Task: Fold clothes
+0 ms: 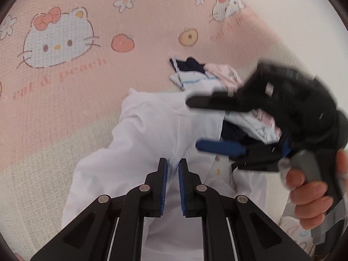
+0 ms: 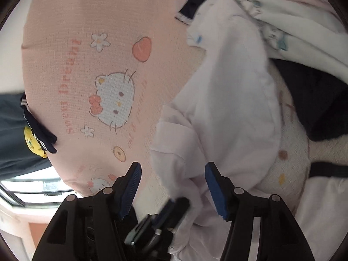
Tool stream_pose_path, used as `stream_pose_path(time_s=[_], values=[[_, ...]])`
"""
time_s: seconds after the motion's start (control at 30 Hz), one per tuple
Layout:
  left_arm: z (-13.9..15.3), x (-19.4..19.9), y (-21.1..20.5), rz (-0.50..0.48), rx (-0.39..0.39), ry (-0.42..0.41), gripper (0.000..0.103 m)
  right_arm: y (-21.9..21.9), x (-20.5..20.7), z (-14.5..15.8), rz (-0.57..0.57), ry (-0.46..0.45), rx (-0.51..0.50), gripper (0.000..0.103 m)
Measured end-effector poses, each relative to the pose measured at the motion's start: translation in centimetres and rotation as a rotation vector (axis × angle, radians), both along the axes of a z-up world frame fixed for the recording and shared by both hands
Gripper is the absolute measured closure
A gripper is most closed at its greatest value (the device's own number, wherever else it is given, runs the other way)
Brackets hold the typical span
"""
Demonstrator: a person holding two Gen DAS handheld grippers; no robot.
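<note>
White shirt [image 1: 152, 130] sprawls on the bed, over the pink cartoon-cat sheet [image 1: 65, 76], its lower part cut off by the frame. Left hand-held gripper [image 1: 173, 167] has its blue pads nearly together, pinching a fold of that white cloth between them. Beyond it, a heap of other clothes [image 1: 195, 74], dark navy and pale printed pieces tangled together, is hard to sort out, half hidden behind the right hand-held gripper [image 1: 195, 126]. That one is blurred, jaws standing well apart with nothing clamped; the shirt's edge lies between them in the right wrist view, untouched by the pads. A hand [image 1: 311, 191] grips its grey handle at the right edge.
</note>
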State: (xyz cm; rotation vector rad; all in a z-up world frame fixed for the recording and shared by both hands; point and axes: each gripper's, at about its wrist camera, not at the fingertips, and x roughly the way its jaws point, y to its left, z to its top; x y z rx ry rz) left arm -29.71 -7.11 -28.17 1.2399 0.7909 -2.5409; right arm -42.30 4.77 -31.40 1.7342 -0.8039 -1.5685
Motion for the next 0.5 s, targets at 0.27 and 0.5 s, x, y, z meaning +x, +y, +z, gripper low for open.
stream_pose_path(time_s=[0.27,0.5], values=[[-0.8,-0.3,0.4,-0.011,0.035,-0.012,0.094,-3.3,-0.8,-0.8,0.090,0.078,0.110,0.056],[-1.0,-0.4,0.6,-0.010,0.030,-0.042,0.094,-3.3,0.2,-1.8,0.095,0.141,0.130,0.092]])
